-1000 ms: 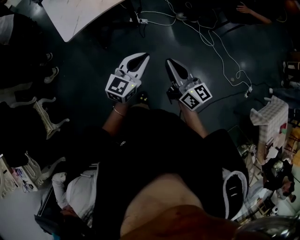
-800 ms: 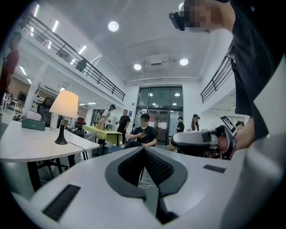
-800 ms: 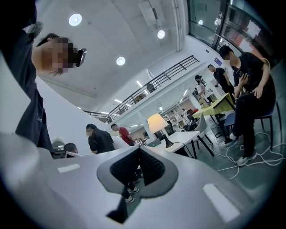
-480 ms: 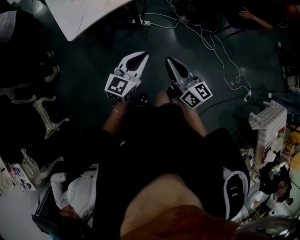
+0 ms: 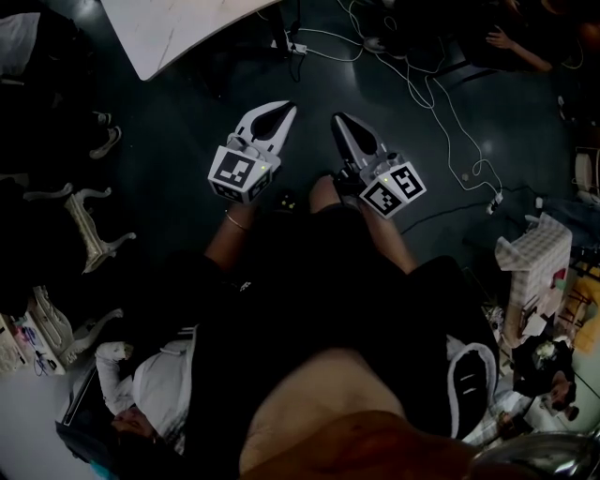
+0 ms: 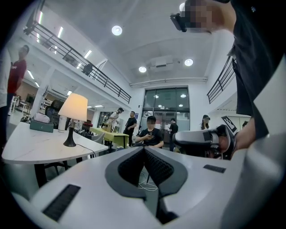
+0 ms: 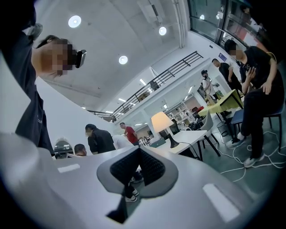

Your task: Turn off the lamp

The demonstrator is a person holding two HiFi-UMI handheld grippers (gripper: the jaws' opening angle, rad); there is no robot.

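Note:
The lamp, with a lit cream shade on a dark stem, stands on a white table at the left of the left gripper view. In the right gripper view the lamp shows small and far off on the table. My left gripper and right gripper are held side by side over the dark floor, both shut and empty, well short of the table corner. In their own views the left gripper and right gripper have their jaws meeting at the tips.
White cables and a power strip lie on the floor ahead. Ornate white chair legs stand at left. A seated person in black and a yellow-green table are beyond. Another person sits at right.
The table corner and floor cables have slid down and nearer in the head view as I move forward. Both grippers keep their pose, shut and empty.

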